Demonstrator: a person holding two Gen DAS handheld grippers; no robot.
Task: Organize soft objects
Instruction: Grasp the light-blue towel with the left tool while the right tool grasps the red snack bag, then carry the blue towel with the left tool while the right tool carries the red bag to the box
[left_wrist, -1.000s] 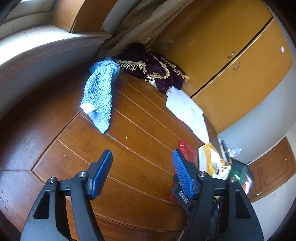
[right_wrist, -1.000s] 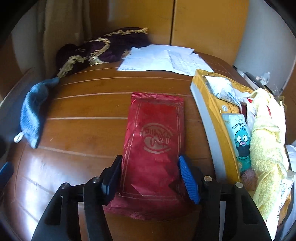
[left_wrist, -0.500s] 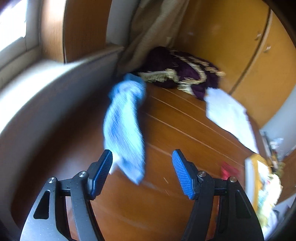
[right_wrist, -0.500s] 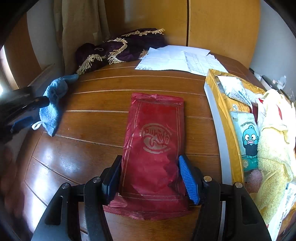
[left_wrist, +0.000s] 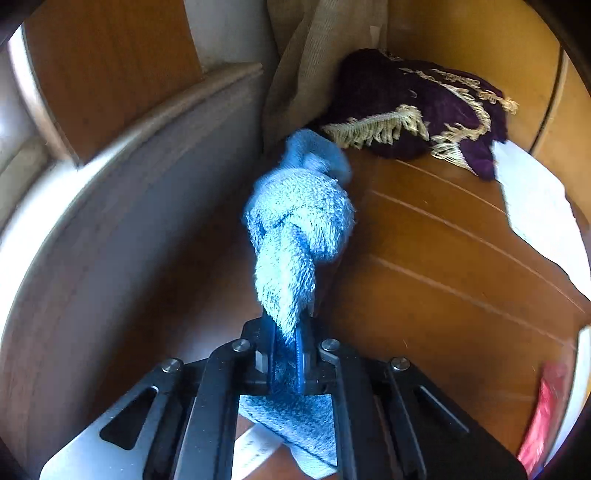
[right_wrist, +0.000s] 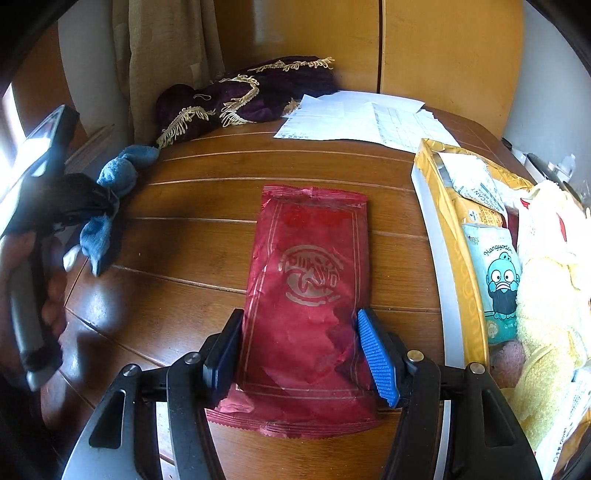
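The blue towel (left_wrist: 299, 236) is pinched between the closed fingers of the left claw (left_wrist: 286, 354) and bunches up just ahead of them, at the table (left_wrist: 424, 295) edge. The right claw (right_wrist: 301, 350) is open, a finger on each side of the red packet (right_wrist: 310, 288). Right of it stands a box (right_wrist: 458, 258) with a yellow towel (right_wrist: 546, 314).

Two hand-held grippers share one build: black angular arms with triangular cut-outs, joined by round silver screws. The right gripper (right_wrist: 302, 354) carries ribbed bright-blue pads (right_wrist: 377, 362) on its fingers. The left gripper (left_wrist: 286, 349) has the same blue pads on black finger mounts, its lower body a pale grey plate. A hand (right_wrist: 26, 295) grips a grey handle.
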